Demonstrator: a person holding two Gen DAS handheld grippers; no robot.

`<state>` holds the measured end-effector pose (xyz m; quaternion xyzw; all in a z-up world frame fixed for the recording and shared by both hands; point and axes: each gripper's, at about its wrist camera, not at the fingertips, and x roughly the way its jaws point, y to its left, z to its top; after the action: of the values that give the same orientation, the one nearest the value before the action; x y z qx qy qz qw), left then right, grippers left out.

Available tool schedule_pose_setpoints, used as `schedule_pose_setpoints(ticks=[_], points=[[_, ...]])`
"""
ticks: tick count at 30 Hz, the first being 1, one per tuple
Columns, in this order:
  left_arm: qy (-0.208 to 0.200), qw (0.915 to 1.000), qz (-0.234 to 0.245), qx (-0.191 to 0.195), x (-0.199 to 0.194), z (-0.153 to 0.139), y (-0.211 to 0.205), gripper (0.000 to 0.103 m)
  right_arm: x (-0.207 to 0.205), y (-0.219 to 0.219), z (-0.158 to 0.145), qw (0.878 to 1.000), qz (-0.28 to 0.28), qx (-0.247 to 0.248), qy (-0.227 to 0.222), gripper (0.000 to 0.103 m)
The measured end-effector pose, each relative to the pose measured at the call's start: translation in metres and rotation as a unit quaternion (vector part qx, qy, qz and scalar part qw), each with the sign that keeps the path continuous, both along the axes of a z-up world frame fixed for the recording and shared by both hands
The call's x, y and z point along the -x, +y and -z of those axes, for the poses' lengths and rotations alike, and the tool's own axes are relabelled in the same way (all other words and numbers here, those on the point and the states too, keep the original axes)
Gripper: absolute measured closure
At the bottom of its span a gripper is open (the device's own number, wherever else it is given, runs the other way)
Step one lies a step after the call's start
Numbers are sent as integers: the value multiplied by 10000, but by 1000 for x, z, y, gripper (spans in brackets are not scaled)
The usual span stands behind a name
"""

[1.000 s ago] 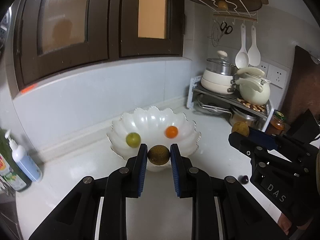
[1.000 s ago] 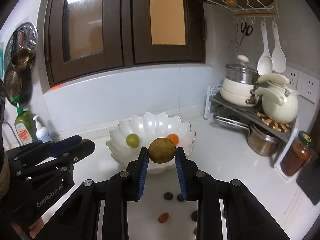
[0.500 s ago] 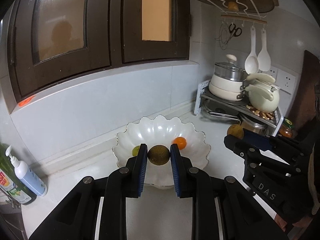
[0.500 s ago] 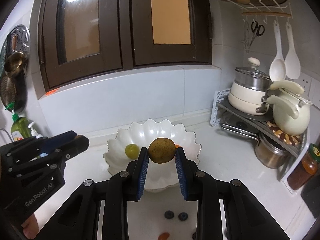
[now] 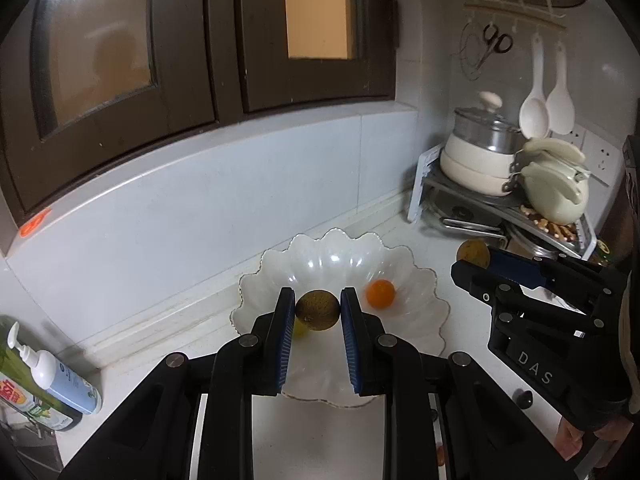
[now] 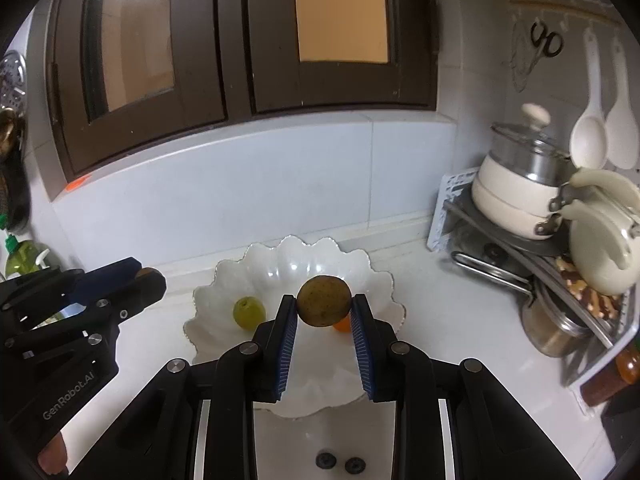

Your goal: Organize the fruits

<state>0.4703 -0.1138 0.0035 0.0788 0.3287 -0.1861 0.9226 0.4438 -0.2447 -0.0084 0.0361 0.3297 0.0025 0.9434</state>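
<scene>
Clamping brown fruits [image 5: 317, 310] [image 6: 324, 301], both grippers [image 5: 316, 312] [image 6: 325, 308], orange [image 6: 341, 325] mostly hidden, perhaps citrus.

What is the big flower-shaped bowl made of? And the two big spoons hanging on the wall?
The bowl looks like glossy white glass or glazed ceramic: bright glints, and its rim looks slightly see-through. The hanging spoons look like matte cream plastic, with no shine.

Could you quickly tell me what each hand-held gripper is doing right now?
Left hand-held gripper: shut on a brownish-green fruit.
Right hand-held gripper: shut on a brown fruit.
</scene>
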Motion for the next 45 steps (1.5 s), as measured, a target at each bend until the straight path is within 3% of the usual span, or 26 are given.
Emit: schedule_pose_setpoints(ticks=[5,17,33,40,42,44,45], points=[[48,9996,-167,-223,-19,8,-5,79,-21,-2,11,9996,-46,97,258,74],[834,9955,-231,-393,-63,48,-15,79,-69,-6,51,9940,-269,138,1054,74],[1788,9815,-310,-618,-94,99,-27,79,-97,-11,96,9808,-371,103,1914,74],[1970,9763,-307,-843,-96,110,-32,79,-103,-12,108,9748,-394,55,2194,74],[2001,9758,-333,-817,-96,110,-31,77,-104,-13,110,9733,-413,-37,2259,73],[2028,9753,-349,-802,-96,110,-30,63,-104,-14,110,9728,-396,-79,2282,69],[2025,9755,-345,-792,-96,109,-30,61,-104,-15,110,9730,-388,-96,2275,61]])
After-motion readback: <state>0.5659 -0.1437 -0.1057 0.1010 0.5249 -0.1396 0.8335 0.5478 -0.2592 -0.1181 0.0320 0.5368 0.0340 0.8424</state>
